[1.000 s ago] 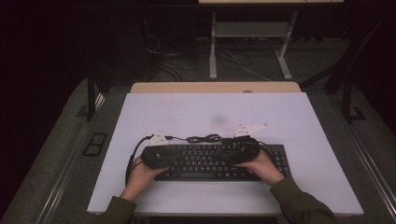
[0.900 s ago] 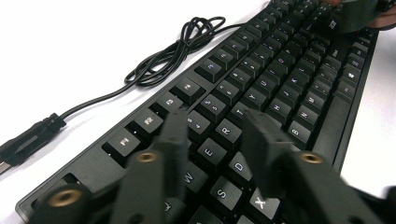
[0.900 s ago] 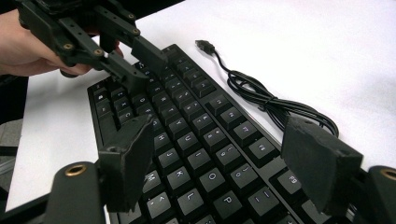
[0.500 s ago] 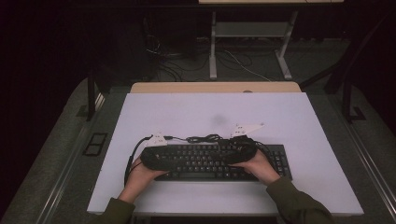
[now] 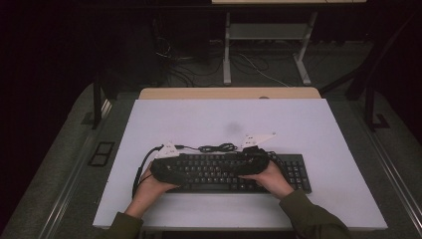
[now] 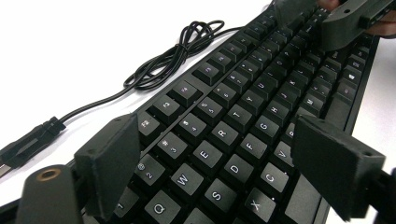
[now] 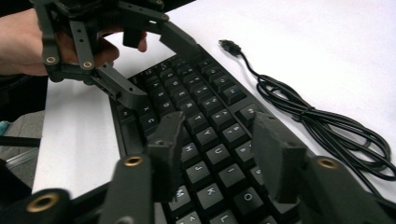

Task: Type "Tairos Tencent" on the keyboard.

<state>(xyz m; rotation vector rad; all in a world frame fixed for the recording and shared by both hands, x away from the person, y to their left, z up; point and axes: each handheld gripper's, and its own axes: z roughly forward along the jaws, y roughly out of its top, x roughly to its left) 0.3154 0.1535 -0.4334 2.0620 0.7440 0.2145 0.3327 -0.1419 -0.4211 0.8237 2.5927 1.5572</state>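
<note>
Keyboard (image 5: 234,172), black, full-size, lies flat near the person's edge of the white table (image 5: 308,129), long side across; its cable (image 5: 216,148) sits loosely bundled just behind it, with the USB plug (image 7: 229,46) free on the tabletop. Left gripper (image 6: 224,172) hovers over the Q-W-E-R end; jaws wide apart and just been opening, nothing between them but key tops below, pads clear of the keys. Right gripper (image 7: 219,154) hangs over the H-J-K region; jaws part-way in and just been closing, with keycaps under the gap, but the pads are not seen to press on anything, so I read it as not gripping. Handling judgement: rigid plastic slab, moderately light, should not flex much if lifted from both ends. Keycaps are smooth, slightly dished and sprung, so they give under a pad and make poor purchase; a pinch across one could pop it off. Better hold would be the front and back edges of the case, one gripper toward each end, keeping it level. Case edges look matte, probably fair friction. Trailing cable is soft and will drag or snag on a jaw if the board is moved; mind the plug end.
</note>
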